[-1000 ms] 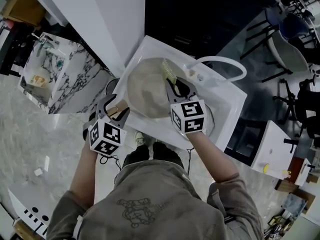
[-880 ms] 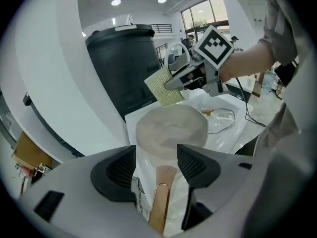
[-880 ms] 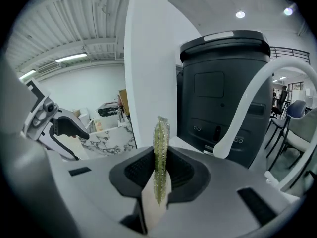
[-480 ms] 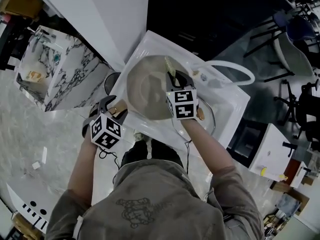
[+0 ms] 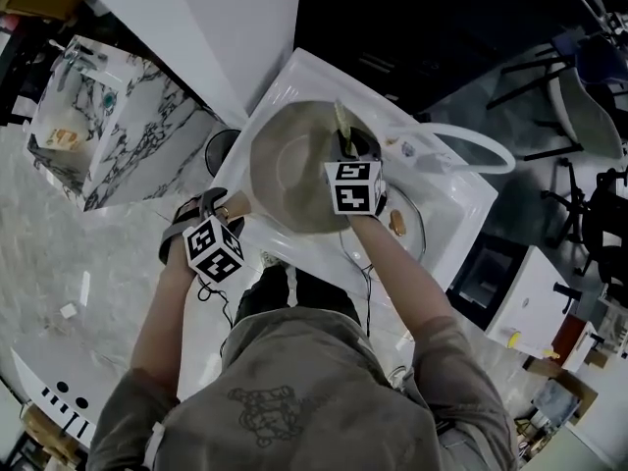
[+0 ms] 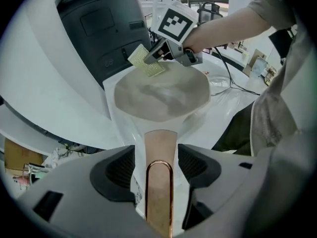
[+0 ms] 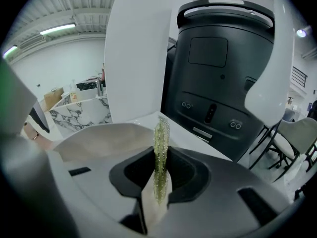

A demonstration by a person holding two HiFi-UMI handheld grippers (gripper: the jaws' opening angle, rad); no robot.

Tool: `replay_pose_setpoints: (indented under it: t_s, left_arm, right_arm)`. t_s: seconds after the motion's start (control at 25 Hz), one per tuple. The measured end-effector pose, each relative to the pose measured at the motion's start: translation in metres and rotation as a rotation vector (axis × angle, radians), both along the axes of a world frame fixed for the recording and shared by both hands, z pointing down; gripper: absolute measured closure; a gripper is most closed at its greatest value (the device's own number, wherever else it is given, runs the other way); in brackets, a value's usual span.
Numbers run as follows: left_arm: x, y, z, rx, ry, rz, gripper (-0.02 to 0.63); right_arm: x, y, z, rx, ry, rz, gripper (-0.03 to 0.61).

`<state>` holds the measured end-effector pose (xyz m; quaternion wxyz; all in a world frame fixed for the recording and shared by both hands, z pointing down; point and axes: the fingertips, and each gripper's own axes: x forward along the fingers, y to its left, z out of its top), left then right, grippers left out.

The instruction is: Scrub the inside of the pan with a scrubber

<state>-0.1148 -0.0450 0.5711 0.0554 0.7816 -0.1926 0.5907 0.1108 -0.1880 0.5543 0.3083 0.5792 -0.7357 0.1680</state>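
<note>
**Even white light, strong fisheye bending at the edges**

The head view is bright on the white sink (image 5: 461,199) and pale floor (image 5: 59,253), dim along its top, with soft shadows. Both gripper views bend hard toward their rims inside a black round vignette. Ceiling strip lights (image 7: 57,29) glow in the right gripper view. The pan (image 6: 161,95) carries a soft sheen; the scrubber (image 7: 160,152) is crisp, the close foreground soft.

The floor (image 5: 59,263) is pale grey marble, with a marble-patterned cabinet (image 5: 118,135) at upper left and chairs (image 5: 587,101) far right. Strip lights (image 7: 57,30) cross a ribbed ceiling (image 7: 64,9) beside a dark machine (image 7: 223,73).
</note>
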Motion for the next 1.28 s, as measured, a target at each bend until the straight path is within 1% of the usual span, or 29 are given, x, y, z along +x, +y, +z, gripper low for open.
replay_pose_setpoints:
  t_s: [0.2, 0.36, 0.44, 0.56, 0.68, 0.84, 1.0, 1.16, 1.28]
  left_arm:
    - [-0.003, -0.001, 0.01, -0.028, -0.022, -0.007, 0.357]
    - [-0.004, 0.0, 0.013, -0.083, 0.006, -0.04, 0.36]
    - [-0.006, 0.002, 0.014, -0.1, 0.011, -0.04, 0.365]
    - [-0.006, 0.006, 0.015, -0.129, 0.022, -0.052, 0.408]
    - [-0.006, 0.005, 0.016, -0.126, 0.03, -0.065, 0.411]
    - [-0.006, 0.003, 0.016, -0.122, 0.037, -0.066, 0.413]
    - [-0.008, 0.003, 0.016, -0.111, 0.043, -0.05, 0.413]
    - [-0.007, 0.003, 0.016, -0.105, 0.044, -0.045, 0.413]
    - [-0.008, 0.003, 0.017, -0.109, 0.041, -0.044, 0.413]
  right_arm:
    - [-0.003, -0.009, 0.019, -0.019, 0.019, -0.003, 0.508]
    - [-0.012, -0.013, 0.033, -0.035, -0.018, -0.033, 0.508]
    - [-0.02, -0.013, 0.036, -0.038, -0.02, -0.061, 0.508]
    - [-0.035, -0.015, 0.036, -0.036, -0.029, -0.122, 0.5]
    - [-0.051, -0.017, 0.036, -0.039, -0.053, -0.171, 0.499]
    - [-0.081, -0.017, 0.038, -0.053, -0.146, -0.284, 0.497]
    - [-0.114, -0.01, 0.038, -0.07, -0.217, -0.4, 0.491]
    - [-0.131, 0.005, 0.038, -0.096, -0.269, -0.488, 0.488]
    - [-0.146, 0.021, 0.036, -0.129, -0.301, -0.591, 0.488]
